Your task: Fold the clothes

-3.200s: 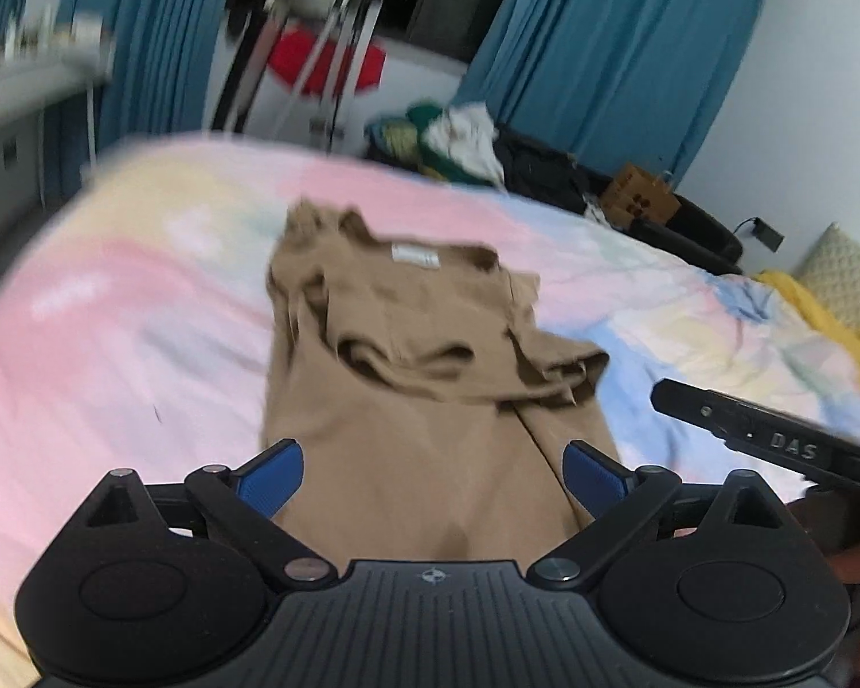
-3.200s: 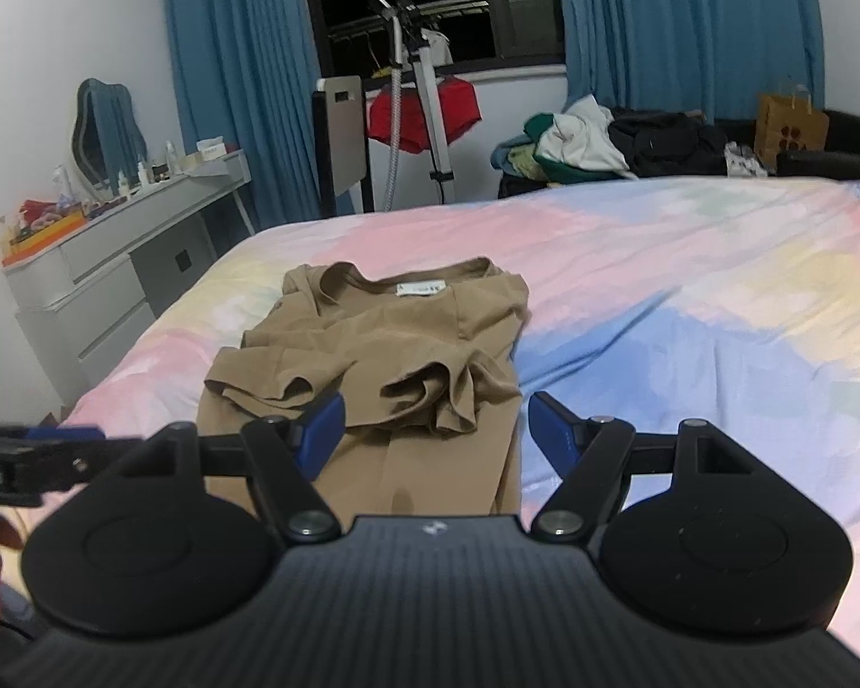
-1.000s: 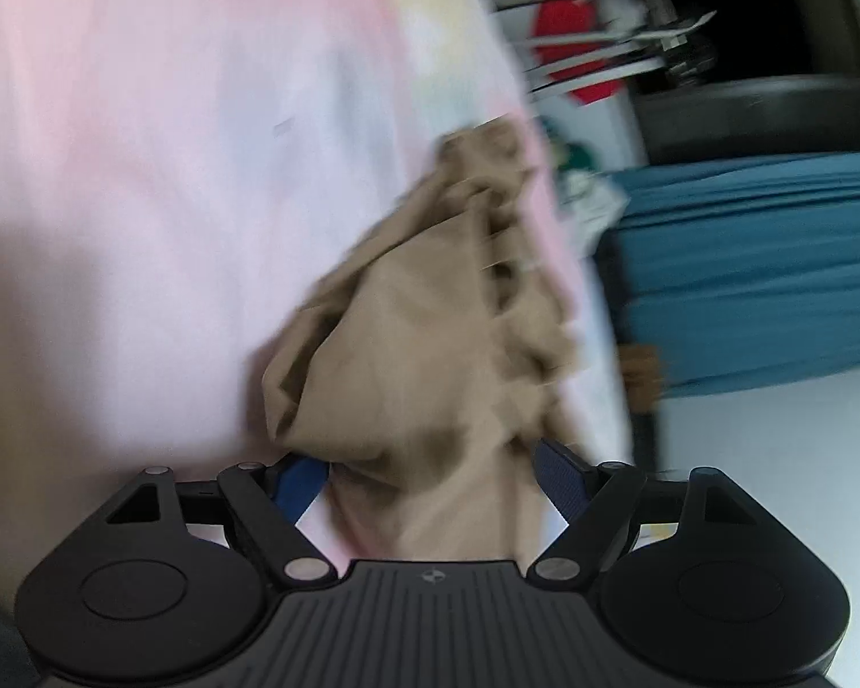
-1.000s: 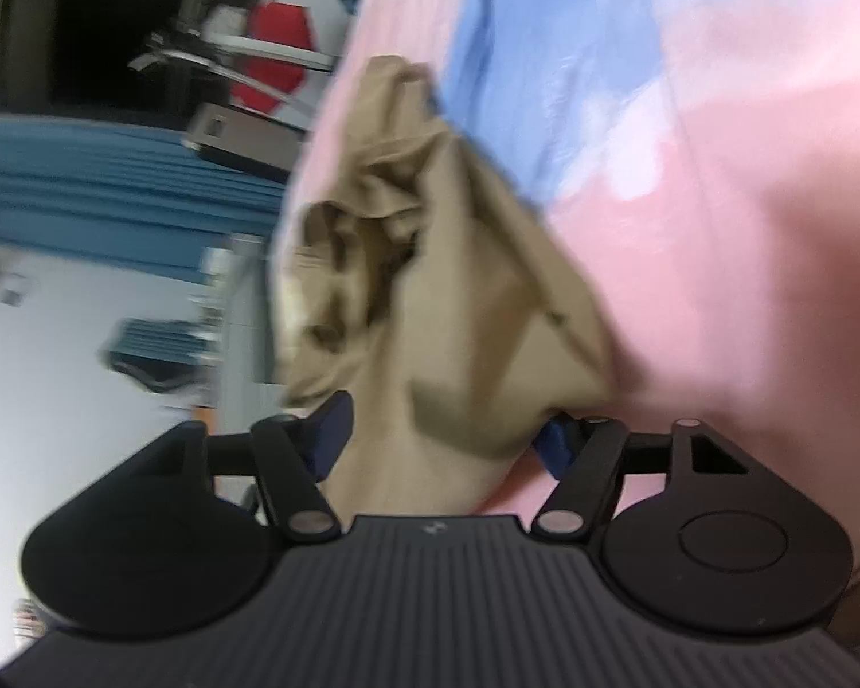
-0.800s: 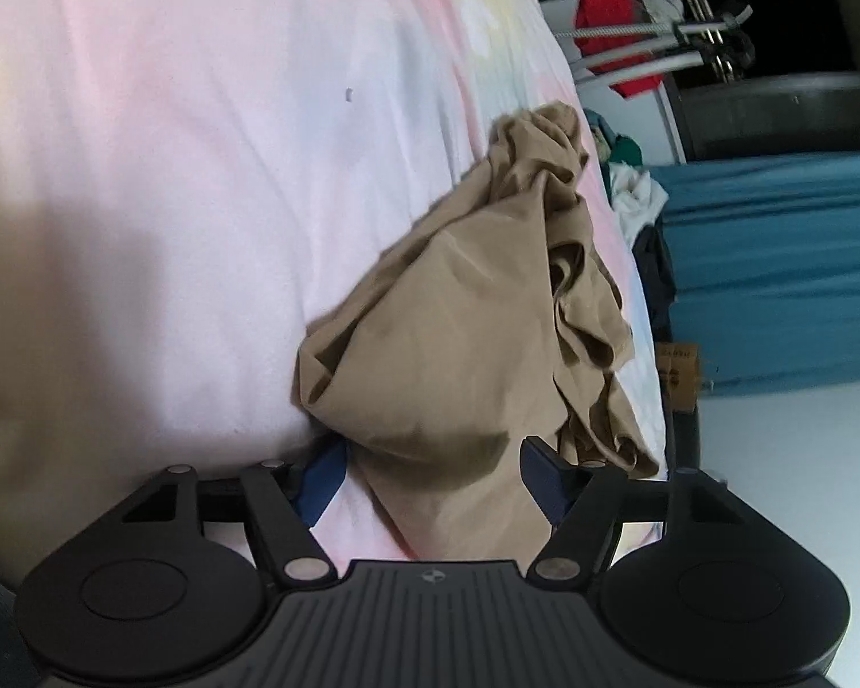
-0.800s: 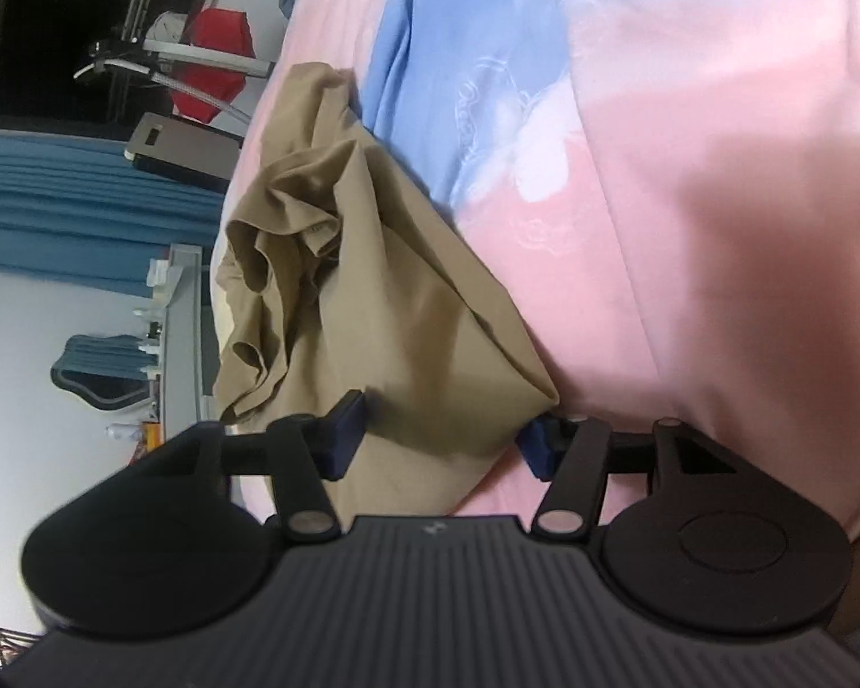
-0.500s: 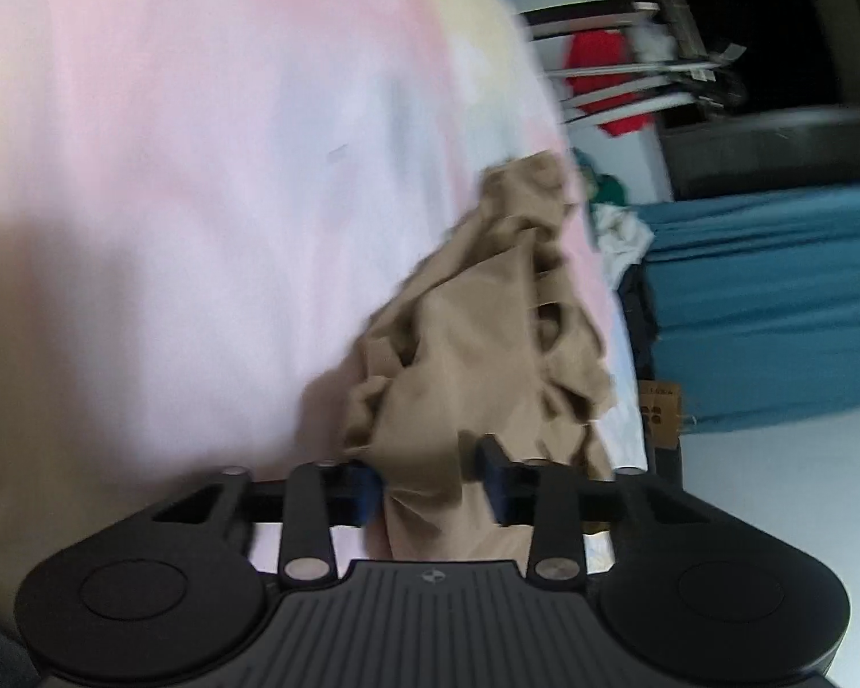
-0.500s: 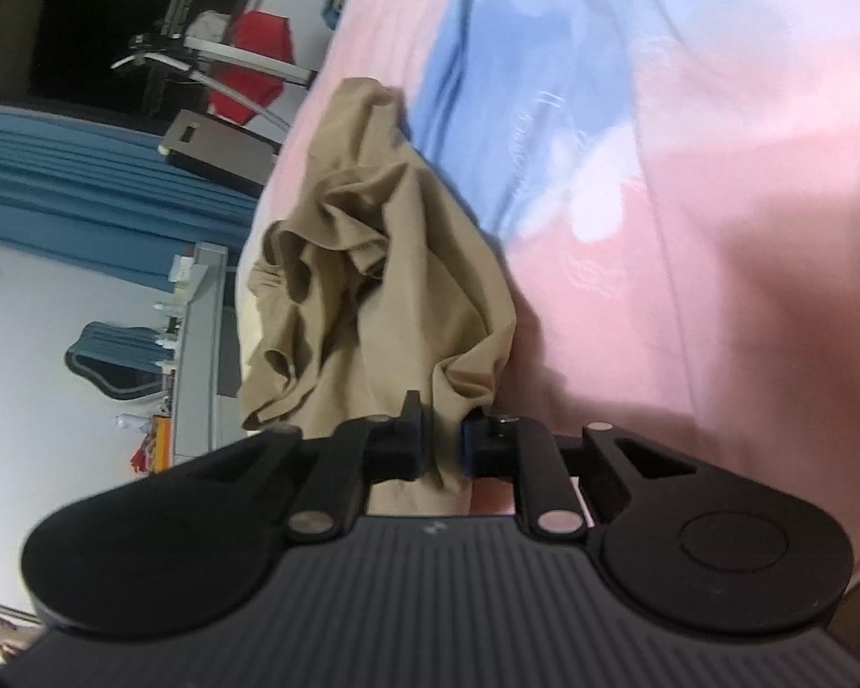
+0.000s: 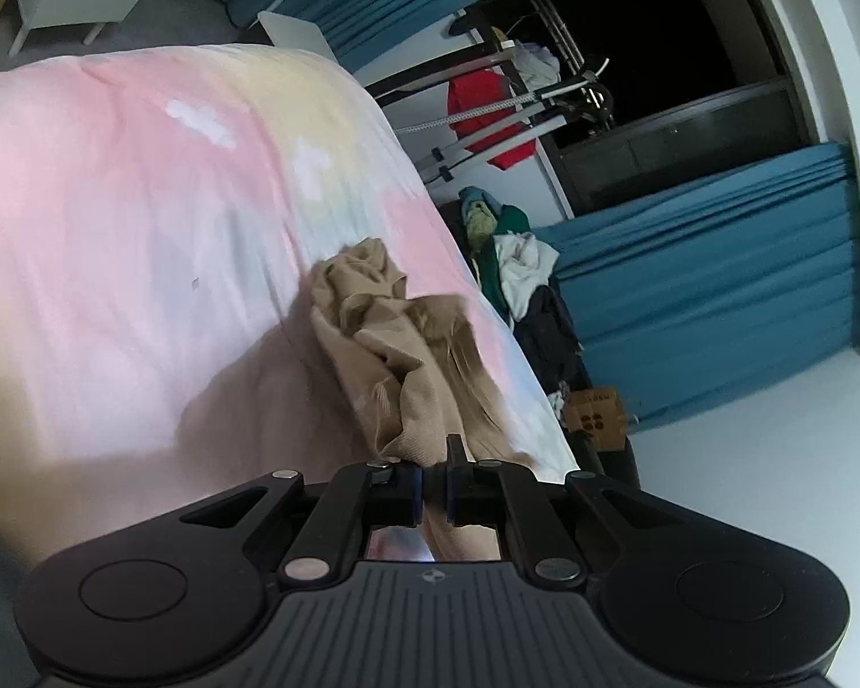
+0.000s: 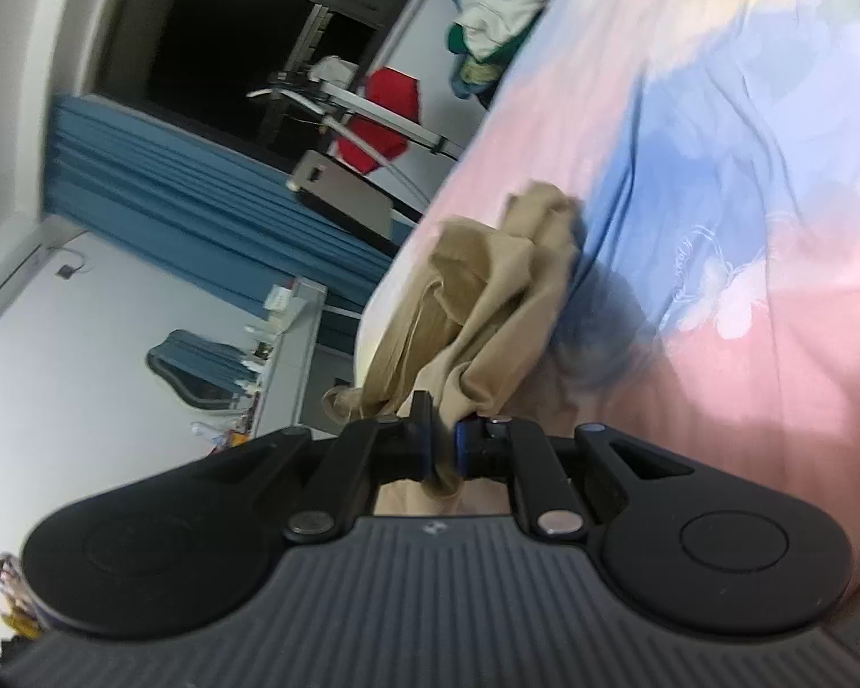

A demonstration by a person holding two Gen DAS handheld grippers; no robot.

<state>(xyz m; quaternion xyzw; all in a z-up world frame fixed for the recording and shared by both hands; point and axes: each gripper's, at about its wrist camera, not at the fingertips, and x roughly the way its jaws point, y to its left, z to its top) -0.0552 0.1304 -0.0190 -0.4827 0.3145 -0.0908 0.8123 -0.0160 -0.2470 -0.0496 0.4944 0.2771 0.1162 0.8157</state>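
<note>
Tan shirt (image 9: 407, 378) is hanging limp and bunching; left gripper (image 9: 433, 487) and right gripper (image 10: 441, 450) are closing, each pinching hem fabric; grip corners.

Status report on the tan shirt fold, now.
Left tongs and right tongs closing, each pinching the tan shirt. Shirt bunched, hanging off the bed. Nothing in the way.
</note>
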